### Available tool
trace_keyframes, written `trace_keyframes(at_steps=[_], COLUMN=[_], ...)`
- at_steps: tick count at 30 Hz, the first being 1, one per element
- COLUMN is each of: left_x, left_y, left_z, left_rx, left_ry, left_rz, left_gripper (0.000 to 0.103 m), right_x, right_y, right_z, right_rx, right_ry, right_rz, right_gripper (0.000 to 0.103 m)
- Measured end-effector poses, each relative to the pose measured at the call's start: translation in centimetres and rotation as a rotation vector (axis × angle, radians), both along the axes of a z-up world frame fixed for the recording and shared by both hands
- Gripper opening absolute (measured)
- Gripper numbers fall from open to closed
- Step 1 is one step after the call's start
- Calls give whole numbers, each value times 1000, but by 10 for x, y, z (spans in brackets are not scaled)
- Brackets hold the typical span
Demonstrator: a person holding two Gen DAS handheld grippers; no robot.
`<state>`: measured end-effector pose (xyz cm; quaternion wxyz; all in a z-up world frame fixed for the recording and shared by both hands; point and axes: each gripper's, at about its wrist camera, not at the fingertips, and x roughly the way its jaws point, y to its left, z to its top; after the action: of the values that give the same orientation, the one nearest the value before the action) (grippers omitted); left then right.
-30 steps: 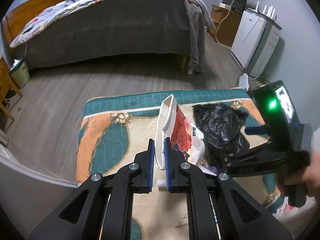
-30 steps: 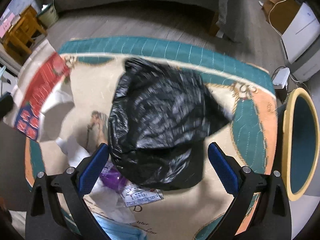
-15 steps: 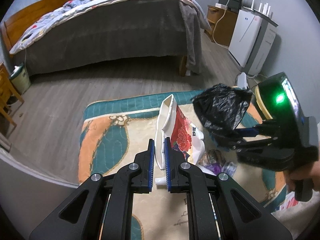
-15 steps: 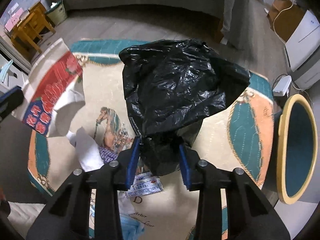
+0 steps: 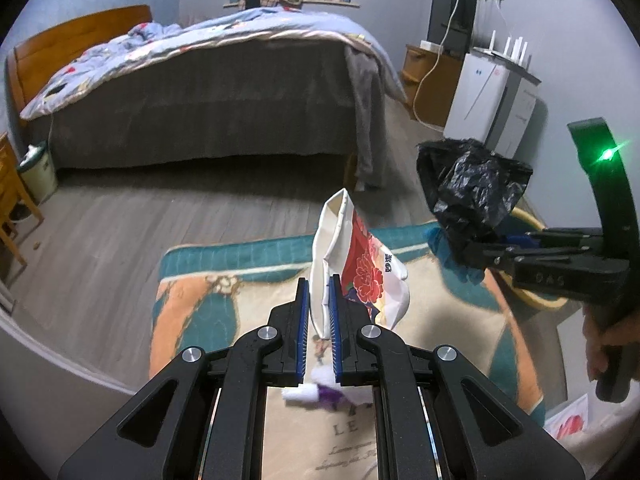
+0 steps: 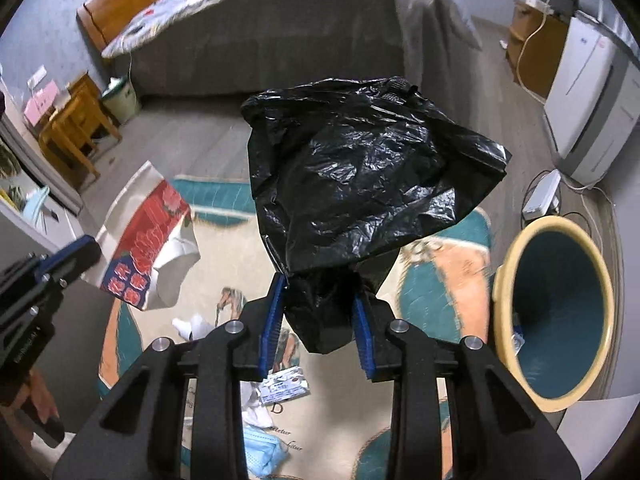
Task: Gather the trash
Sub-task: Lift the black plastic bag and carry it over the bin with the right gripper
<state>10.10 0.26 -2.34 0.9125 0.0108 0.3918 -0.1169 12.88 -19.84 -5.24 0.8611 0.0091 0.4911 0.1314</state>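
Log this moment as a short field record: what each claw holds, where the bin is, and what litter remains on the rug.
left claw: shut on white and red paper bag, held upright
right claw: shut on black plastic bag, lifted above the rug
bin: teal inside, cream rim, right of rug
litter on rug: small packet, blue face mask, white tissue
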Motion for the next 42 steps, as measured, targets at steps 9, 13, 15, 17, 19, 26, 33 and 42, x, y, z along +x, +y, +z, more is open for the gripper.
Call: trace_keyframes(at_steps=[9, 13, 15, 17, 19, 26, 33, 42], left_x=[5, 7, 7, 7, 9, 14, 15, 15], left_y=[-39, -56, -65, -75, -83, -98, -96, -78], left_z=[-2, -4, -4, -4, -6, -12, -15, -16], left_rx=[9, 4, 5, 14, 22, 32, 36, 25], left_ry=[2, -4, -6, -9, -5, 8, 18, 27], left_rz=[-54, -75, -86, -96, -105, -117, -120, -97], left_gripper=[10, 11, 10, 11, 11, 11, 11, 11], right_x=[-3, -2, -2, -2, -1, -1, -2, 10], right_y=[-36, -49, -61, -67, -70, -62, -64, -64], right_z=[6, 4, 4, -1, -19, -99, -102, -91], right_rx=[-10, 11, 22, 10, -53, -63, -5, 17], right_ry=[-12, 1, 7, 14, 49, 292, 301, 261], right_rz=[-36, -46, -47, -47, -31, 57, 39, 0], right_gripper=[31, 31, 31, 31, 31, 32, 67, 35])
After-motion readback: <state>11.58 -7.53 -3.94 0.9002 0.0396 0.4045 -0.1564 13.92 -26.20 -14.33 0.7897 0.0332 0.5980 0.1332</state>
